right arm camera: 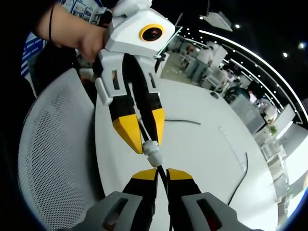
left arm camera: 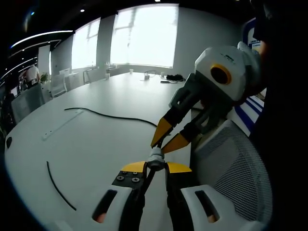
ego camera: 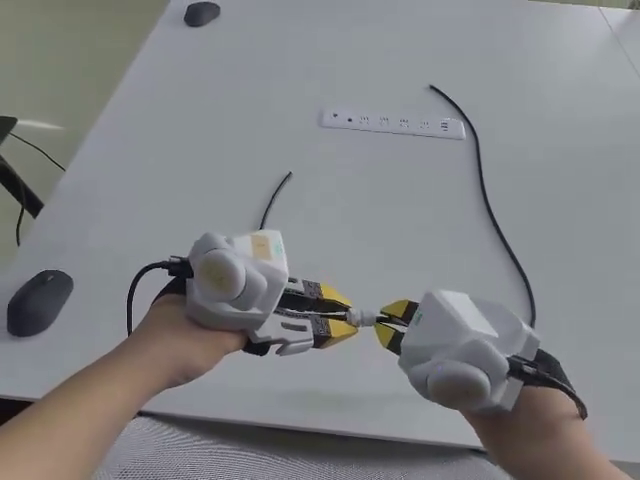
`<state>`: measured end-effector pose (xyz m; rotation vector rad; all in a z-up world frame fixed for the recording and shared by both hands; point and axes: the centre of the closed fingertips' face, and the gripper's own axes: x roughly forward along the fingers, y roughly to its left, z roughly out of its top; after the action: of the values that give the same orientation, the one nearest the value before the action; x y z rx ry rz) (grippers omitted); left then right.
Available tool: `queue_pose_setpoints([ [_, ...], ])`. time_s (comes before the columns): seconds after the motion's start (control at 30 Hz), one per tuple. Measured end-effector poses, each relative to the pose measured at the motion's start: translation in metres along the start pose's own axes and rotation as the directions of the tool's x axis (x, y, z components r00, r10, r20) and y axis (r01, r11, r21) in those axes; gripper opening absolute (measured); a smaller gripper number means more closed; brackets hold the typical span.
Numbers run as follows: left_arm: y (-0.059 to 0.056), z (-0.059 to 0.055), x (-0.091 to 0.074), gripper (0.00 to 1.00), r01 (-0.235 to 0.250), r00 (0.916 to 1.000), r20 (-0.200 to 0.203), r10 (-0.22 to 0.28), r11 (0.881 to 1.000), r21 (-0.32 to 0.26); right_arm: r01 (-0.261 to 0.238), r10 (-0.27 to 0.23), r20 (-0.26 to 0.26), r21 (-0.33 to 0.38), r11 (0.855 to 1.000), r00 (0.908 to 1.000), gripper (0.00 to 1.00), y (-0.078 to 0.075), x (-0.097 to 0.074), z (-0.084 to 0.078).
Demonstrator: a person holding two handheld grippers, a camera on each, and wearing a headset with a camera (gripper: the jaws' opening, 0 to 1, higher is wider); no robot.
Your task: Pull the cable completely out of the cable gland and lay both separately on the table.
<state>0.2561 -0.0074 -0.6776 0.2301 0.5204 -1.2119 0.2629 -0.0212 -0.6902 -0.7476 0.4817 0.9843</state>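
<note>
A small white cable gland [ego camera: 362,318] hangs in the air just above the table's near edge, between the two grippers. My left gripper [ego camera: 345,320] comes in from the left and is shut on the gland [left arm camera: 155,158]. My right gripper [ego camera: 390,322] faces it tip to tip. In the right gripper view a thin black cable [right arm camera: 163,177] runs out of the gland [right arm camera: 150,153] and down between my right gripper's [right arm camera: 161,174] yellow jaws, which are shut on it. How far the cable goes into the gland is hidden.
A short loose black wire [ego camera: 275,198] lies mid-table. Behind it are a white power strip [ego camera: 392,123] and its long black cord [ego camera: 490,200]. One dark mouse [ego camera: 38,300] sits at the left edge, another [ego camera: 202,13] at the far end. A mesh chair [right arm camera: 53,144] stands below the grippers.
</note>
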Motion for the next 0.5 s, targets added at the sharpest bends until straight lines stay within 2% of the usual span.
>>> queue_pose_setpoints([
  [0.33,0.0035,0.0008,-0.0005,0.15,-0.002,0.9999,0.01,0.003,1.0,-0.016,0.001,-0.001,0.005,0.057,0.998,1.0,0.01,-0.003,0.0017,0.0001],
  [0.5,0.0063,-0.0005,-0.0006,0.15,-0.007,0.9999,0.009,0.007,1.0,-0.018,0.01,-0.009,-0.003,0.102,0.995,1.0,0.01,-0.008,0.003,-0.0061],
])
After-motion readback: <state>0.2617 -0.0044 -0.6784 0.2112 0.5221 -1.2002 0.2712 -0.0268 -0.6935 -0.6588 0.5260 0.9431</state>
